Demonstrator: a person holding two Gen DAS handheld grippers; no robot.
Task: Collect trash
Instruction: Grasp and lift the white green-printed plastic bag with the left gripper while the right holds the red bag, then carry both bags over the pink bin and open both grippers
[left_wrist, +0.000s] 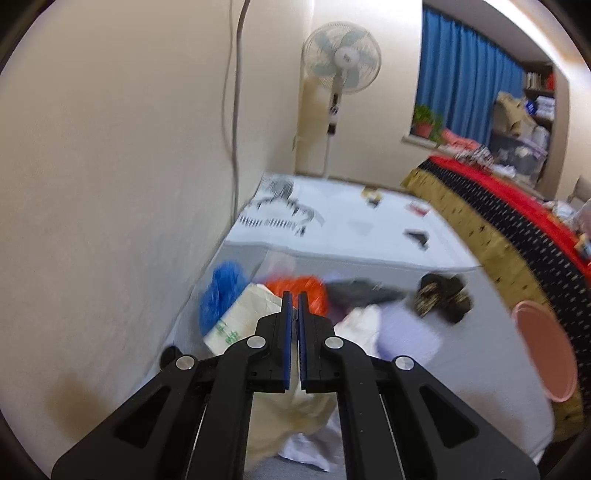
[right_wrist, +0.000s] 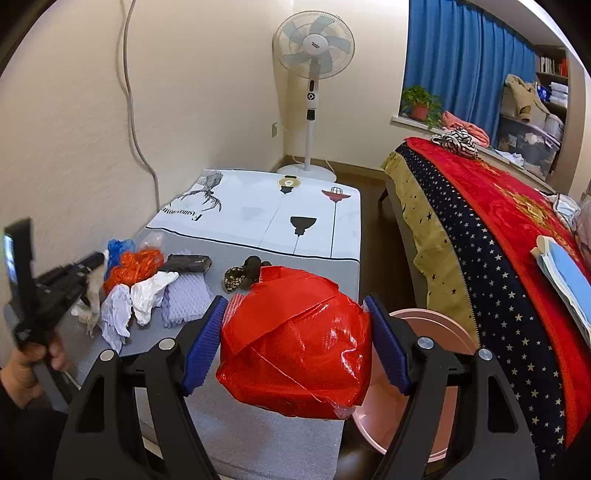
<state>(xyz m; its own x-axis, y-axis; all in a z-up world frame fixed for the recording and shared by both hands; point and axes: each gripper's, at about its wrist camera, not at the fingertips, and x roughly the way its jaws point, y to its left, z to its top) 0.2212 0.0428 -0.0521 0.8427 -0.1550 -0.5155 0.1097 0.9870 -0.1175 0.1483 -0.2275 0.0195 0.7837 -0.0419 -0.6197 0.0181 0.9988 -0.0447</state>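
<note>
Left tool (left_wrist: 294, 295) apparently pinched together; right tool (right_wrist: 295, 314) spread.

Left wrist cam sat low and close over the pile of crumpled plastic and paper scraps (left_wrist: 295, 306), facing the white pedestal fan (left_wrist: 341, 55). Right cam looked from further back; both caught the grey-topped desk (right_wrist: 258, 424).
</note>
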